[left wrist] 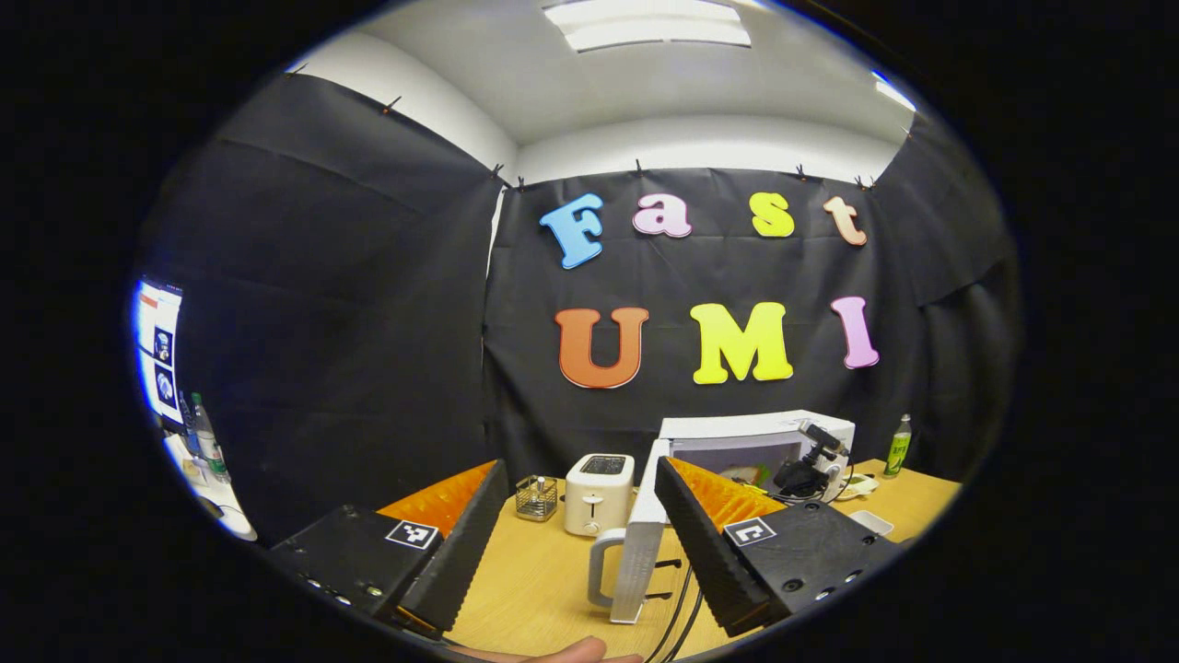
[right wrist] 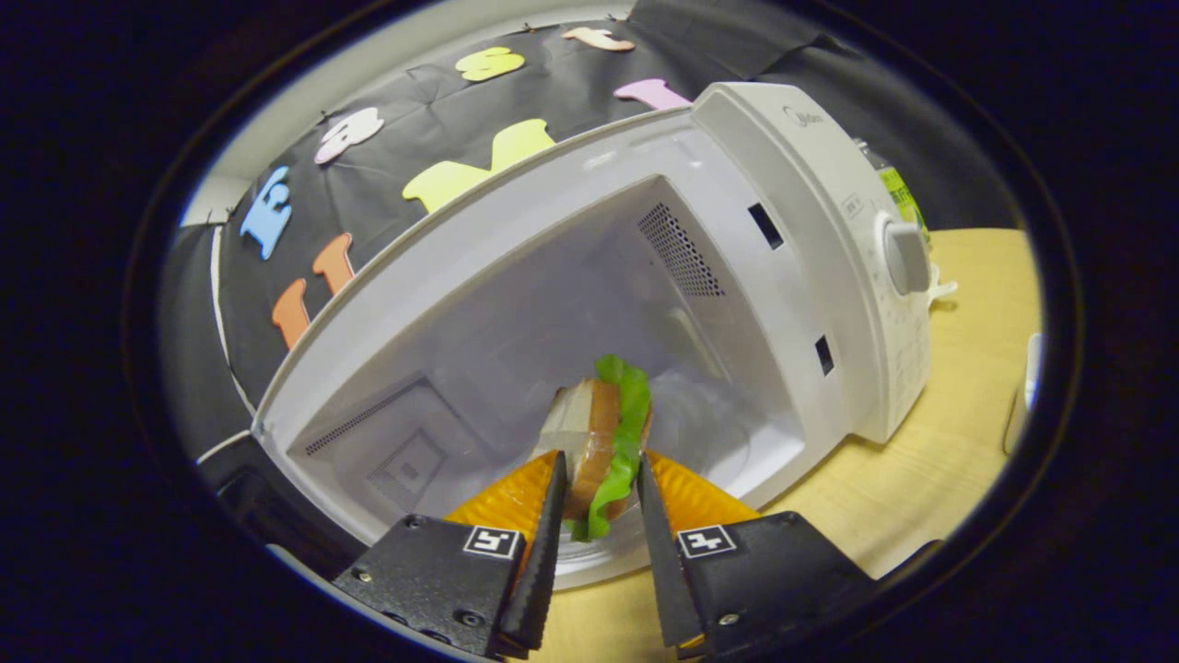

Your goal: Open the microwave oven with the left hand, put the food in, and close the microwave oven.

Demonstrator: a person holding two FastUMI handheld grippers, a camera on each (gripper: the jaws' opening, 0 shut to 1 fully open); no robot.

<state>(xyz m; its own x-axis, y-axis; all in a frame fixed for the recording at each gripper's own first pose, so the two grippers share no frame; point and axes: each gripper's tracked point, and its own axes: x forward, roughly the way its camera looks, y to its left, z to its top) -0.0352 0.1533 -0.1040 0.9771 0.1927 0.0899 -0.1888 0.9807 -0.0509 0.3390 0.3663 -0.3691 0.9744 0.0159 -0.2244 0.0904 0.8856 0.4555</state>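
The white microwave (left wrist: 755, 428) stands on the wooden table with its door (left wrist: 640, 543) swung open towards me, handle (left wrist: 599, 571) on the near edge. My left gripper (left wrist: 580, 465) is open and holds nothing, a little in front of the door. In the right gripper view the microwave's cavity (right wrist: 516, 341) gapes ahead. My right gripper (right wrist: 600, 460) is shut on a sandwich (right wrist: 599, 433) of bread and green lettuce, held on edge just inside the cavity's mouth above its floor. The right gripper (left wrist: 811, 465) also appears at the oven's opening in the left gripper view.
A white toaster (left wrist: 599, 493) and a small wire basket (left wrist: 536, 497) stand left of the microwave. A green bottle (left wrist: 898, 447) is behind its right side. The control knob (right wrist: 907, 258) faces out on the oven's front panel. Cables (left wrist: 682, 599) run under the door.
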